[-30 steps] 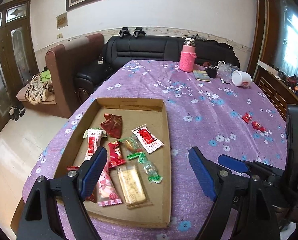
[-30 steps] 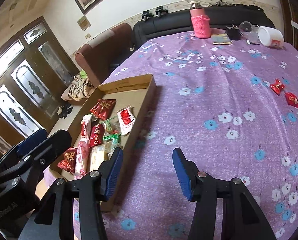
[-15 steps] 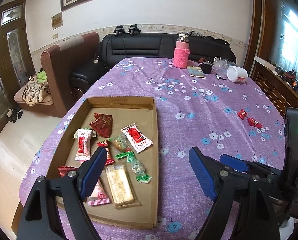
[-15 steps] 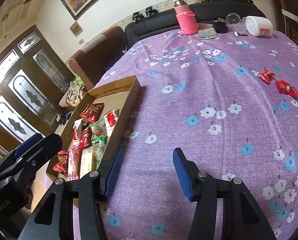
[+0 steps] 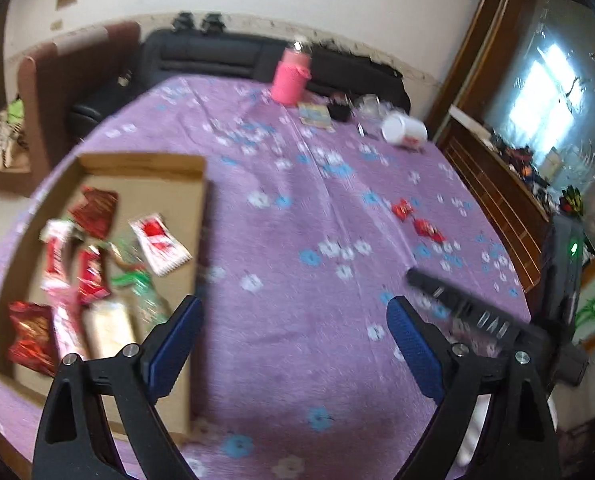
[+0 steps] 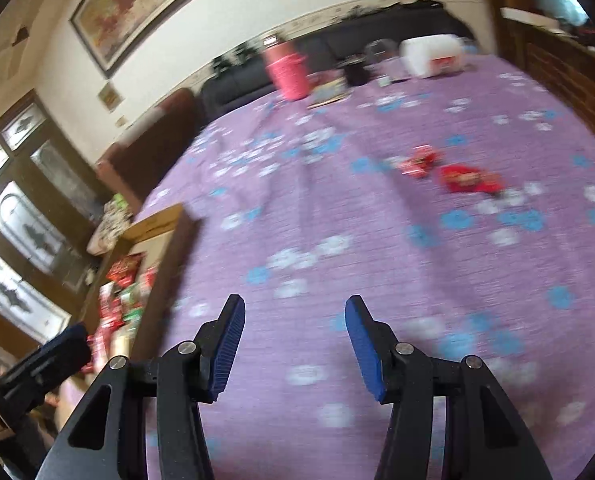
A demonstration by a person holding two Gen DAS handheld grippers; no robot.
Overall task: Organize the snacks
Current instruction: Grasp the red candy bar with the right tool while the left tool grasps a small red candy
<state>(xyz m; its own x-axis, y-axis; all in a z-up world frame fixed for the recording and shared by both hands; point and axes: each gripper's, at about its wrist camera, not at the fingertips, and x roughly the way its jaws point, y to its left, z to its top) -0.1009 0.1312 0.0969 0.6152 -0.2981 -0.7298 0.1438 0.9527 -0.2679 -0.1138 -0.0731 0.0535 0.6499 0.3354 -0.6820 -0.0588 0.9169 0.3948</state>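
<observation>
A shallow cardboard tray (image 5: 145, 160) lies on the left of the purple flowered table and holds several wrapped snacks (image 5: 159, 246). Two red snack packets (image 5: 402, 209) (image 5: 428, 229) lie loose on the cloth at the right, also in the right wrist view (image 6: 417, 160) (image 6: 469, 178). My left gripper (image 5: 291, 330) is open and empty above the cloth beside the tray's right wall. My right gripper (image 6: 293, 336) is open and empty over the cloth, short of the red packets; it also shows in the left wrist view (image 5: 457, 304). The tray (image 6: 157, 220) appears at the left of the right wrist view.
At the table's far end stand a pink bottle (image 5: 291, 80), a booklet (image 5: 315, 114), a dark cup (image 5: 339, 110), a glass jar (image 5: 367, 106) and a tipped white cup (image 5: 403, 132). A black sofa (image 5: 217, 56) and brown armchair (image 5: 57, 80) stand behind. A wooden cabinet (image 5: 493, 184) is right.
Both grippers have swung right and forward across the table, away from the tray and toward the two red packets. Both stay open and empty. The views are blurred by motion.
</observation>
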